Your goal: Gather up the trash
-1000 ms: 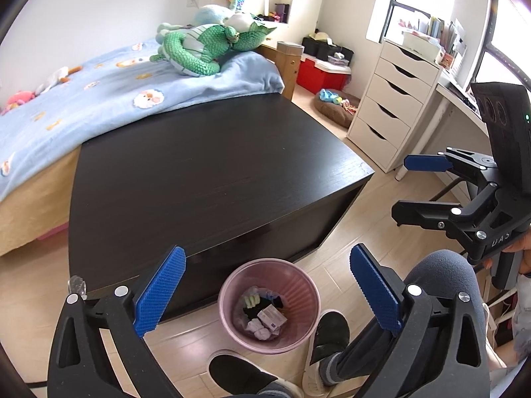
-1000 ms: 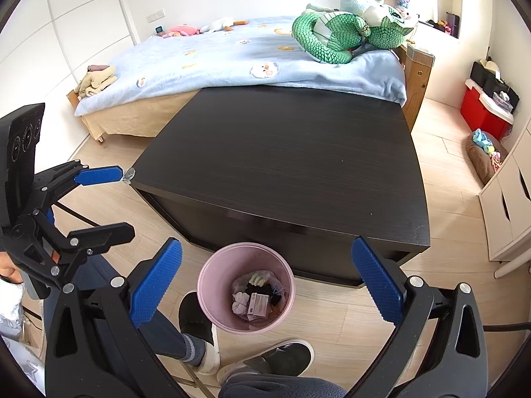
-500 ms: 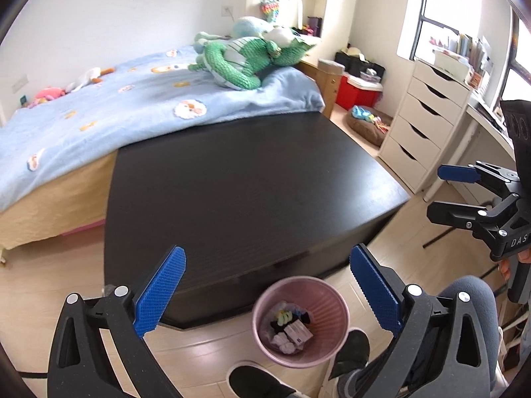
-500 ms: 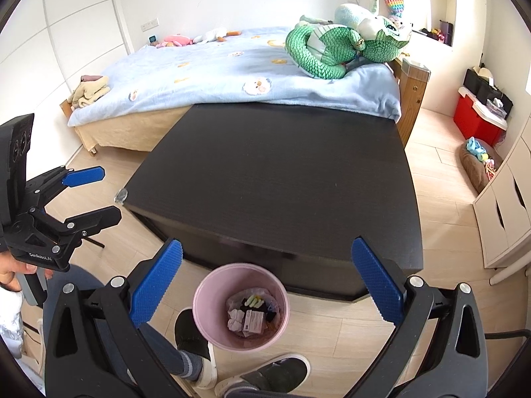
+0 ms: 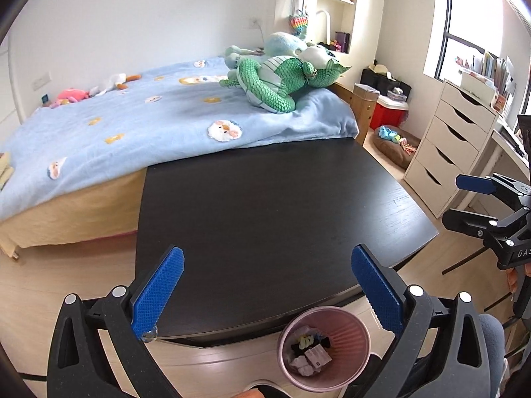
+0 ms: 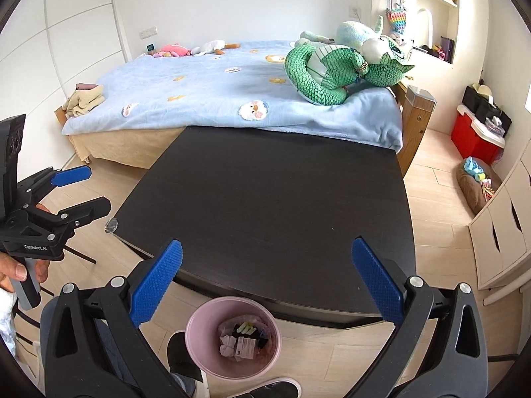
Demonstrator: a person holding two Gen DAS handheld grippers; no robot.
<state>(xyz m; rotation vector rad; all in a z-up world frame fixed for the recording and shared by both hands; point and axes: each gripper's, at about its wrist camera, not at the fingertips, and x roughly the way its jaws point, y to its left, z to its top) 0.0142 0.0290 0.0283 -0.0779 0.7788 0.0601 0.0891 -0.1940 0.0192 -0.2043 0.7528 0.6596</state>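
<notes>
While both grippers hang spread and empty, the pink bin [image 6: 233, 338] sits just below the right gripper [image 6: 265, 282], further from the left gripper [image 5: 265, 293].

The left gripper [image 5: 265, 293] hangs with its blue-padded jaws spread wide and nothing between them, above the near edge of a black table [image 5: 265, 205]. Below that edge, on the wooden floor, stands a pink bin [image 5: 348, 328] holding crumpled paper and a small carton. The right gripper [image 5: 464, 199] shows at the right edge, jaws parted and empty. Beyond the table lies a blue bed [image 5: 132, 126] with a green plush dragon [image 5: 275, 79].
</notes>
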